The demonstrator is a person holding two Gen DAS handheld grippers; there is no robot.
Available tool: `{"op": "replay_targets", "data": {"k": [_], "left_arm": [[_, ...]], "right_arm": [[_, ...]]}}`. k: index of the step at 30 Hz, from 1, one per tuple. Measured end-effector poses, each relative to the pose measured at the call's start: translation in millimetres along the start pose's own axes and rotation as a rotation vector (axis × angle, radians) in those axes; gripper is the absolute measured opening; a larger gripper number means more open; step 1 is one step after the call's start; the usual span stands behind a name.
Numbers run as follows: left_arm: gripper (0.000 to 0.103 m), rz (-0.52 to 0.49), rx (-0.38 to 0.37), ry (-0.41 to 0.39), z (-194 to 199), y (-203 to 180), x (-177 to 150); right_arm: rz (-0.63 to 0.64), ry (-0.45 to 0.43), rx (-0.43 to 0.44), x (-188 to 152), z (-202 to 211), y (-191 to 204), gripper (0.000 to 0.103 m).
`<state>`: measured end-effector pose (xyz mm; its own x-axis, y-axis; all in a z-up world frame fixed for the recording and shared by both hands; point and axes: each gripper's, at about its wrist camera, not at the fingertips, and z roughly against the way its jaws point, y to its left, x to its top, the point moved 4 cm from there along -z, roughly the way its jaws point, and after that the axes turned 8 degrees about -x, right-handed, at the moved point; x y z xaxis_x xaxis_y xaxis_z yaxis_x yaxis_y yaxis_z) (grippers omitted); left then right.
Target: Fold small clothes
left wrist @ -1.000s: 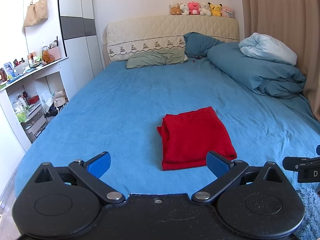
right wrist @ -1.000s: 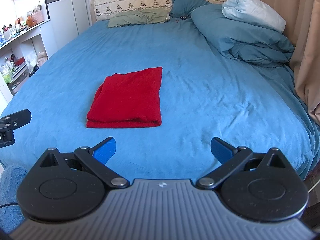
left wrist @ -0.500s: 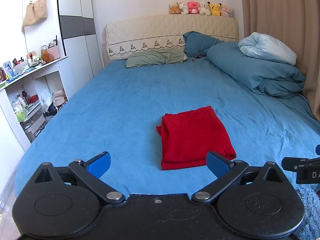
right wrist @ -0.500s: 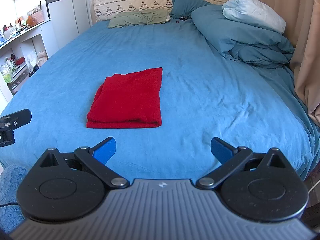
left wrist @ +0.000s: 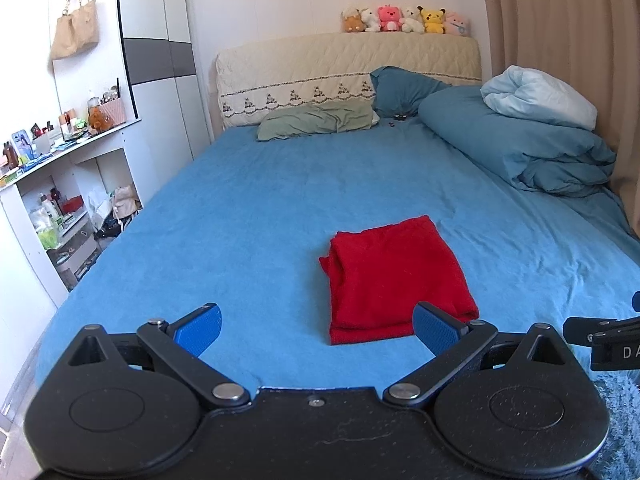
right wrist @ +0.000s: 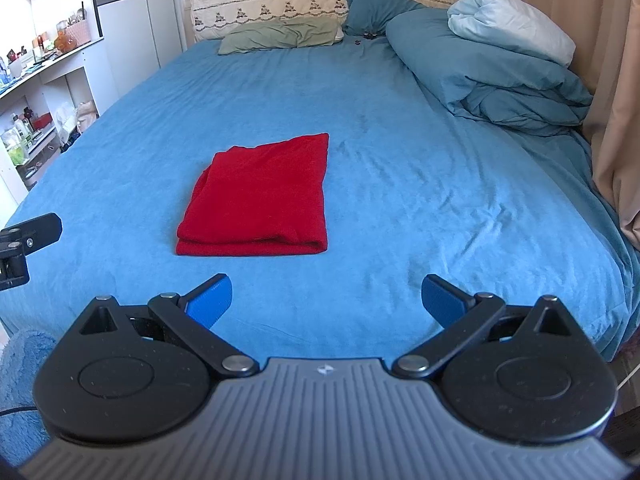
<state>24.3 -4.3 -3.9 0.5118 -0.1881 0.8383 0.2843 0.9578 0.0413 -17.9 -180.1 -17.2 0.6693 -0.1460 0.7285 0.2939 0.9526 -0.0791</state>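
Closest to me, my left gripper (left wrist: 318, 330) hangs over the foot edge of the bed with its tongs spread wide, blue pads (left wrist: 199, 327) apart and nothing between them. My right gripper (right wrist: 326, 299) sits beside it in the same state: wide, pads (right wrist: 443, 299) well separated, holding nothing. Each camera catches a black sliver of the other tool at its frame edge.

Just past the fingertips, the red garment (right wrist: 260, 200) lies on the blue bedsheet (right wrist: 420, 184), already folded into a neat rectangle with doubled layers showing along its near edge. From the left view it (left wrist: 396, 276) sits slightly right of centre, its near corner partly behind my right-hand pad; from the right view it lies left of centre. Neither gripper touches it.

Farther up the bed, a bunched teal duvet (left wrist: 516, 148) with a pale blue pillow (left wrist: 540, 96) on top lies along the curtain side. At the head, a green pillow (left wrist: 316, 120) and a dark teal one rest against the cream headboard (left wrist: 348, 64), where a row of plush toys (left wrist: 404, 20) sits on top. White shelves (left wrist: 60, 184) crowded with bottles stand to the left.
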Motion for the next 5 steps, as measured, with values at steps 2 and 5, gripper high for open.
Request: {"op": "replay_targets", "data": {"k": [2, 5], "left_arm": [[0.103, 0.012, -0.011, 0.003, -0.3, 0.9, -0.8], [0.103, 0.020, -0.009, 0.000, -0.2, 2.8, -0.4]], "right_arm": [[0.001, 0.000, 0.002, 0.2, -0.6, 1.6, 0.103], [0.000, 0.000, 0.002, 0.6, -0.6, 3.6, 0.103]]}}
